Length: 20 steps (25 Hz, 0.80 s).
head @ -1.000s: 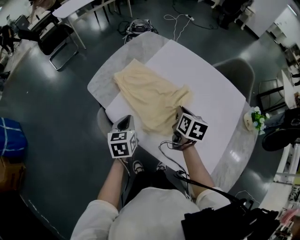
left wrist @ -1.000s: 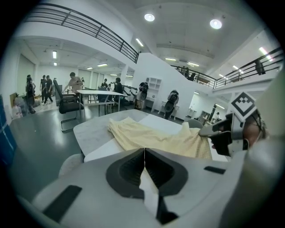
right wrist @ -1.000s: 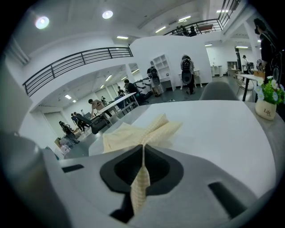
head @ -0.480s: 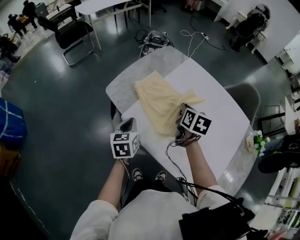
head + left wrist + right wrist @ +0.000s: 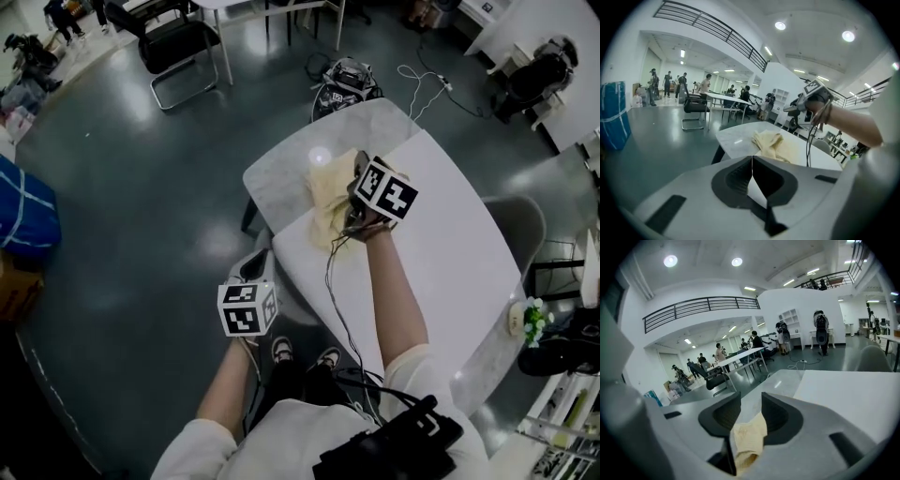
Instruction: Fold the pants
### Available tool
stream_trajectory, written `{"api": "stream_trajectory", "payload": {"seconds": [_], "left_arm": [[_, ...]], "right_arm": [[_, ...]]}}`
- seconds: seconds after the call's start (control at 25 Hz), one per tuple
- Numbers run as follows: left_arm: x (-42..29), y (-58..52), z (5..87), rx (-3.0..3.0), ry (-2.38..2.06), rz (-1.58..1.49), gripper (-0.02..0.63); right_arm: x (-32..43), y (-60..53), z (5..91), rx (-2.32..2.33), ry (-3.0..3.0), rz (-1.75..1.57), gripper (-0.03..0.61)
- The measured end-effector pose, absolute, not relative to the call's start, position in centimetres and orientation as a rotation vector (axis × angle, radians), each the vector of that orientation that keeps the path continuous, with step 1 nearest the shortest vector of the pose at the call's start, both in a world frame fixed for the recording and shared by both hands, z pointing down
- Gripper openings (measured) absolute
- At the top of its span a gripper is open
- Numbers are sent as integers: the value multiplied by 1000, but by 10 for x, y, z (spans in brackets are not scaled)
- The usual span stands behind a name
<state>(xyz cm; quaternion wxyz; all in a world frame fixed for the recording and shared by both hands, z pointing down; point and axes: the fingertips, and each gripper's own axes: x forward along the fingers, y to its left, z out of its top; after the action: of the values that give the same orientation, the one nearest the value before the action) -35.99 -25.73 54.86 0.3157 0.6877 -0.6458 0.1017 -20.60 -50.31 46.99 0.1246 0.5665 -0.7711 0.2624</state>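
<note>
The cream pants (image 5: 328,199) lie bunched in a heap at the far end of the table (image 5: 281,173), over the edge of the white mat (image 5: 450,234). The right gripper (image 5: 354,187) hangs just above them, its jaws opening with a fold of the cloth between them. The left gripper (image 5: 251,262) is off the table's left side, its jaws closed together on nothing.
</note>
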Motion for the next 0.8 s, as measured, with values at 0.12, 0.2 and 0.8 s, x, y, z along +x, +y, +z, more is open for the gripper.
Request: {"api": "stream_trajectory", "payload": {"seconds": [0.12, 0.2, 0.8], "left_arm": [[-363, -259, 553, 1828, -1686, 255, 9], [-360, -260, 555, 1846, -1670, 252, 9], [-309, -260, 517, 1981, -1629, 214, 9]], "right_arm": [[-192, -497, 484, 1693, -2225, 809, 118], [-179, -486, 501, 1691, -2183, 836, 117], [-122, -409, 482, 1690, -2154, 681, 60]]}}
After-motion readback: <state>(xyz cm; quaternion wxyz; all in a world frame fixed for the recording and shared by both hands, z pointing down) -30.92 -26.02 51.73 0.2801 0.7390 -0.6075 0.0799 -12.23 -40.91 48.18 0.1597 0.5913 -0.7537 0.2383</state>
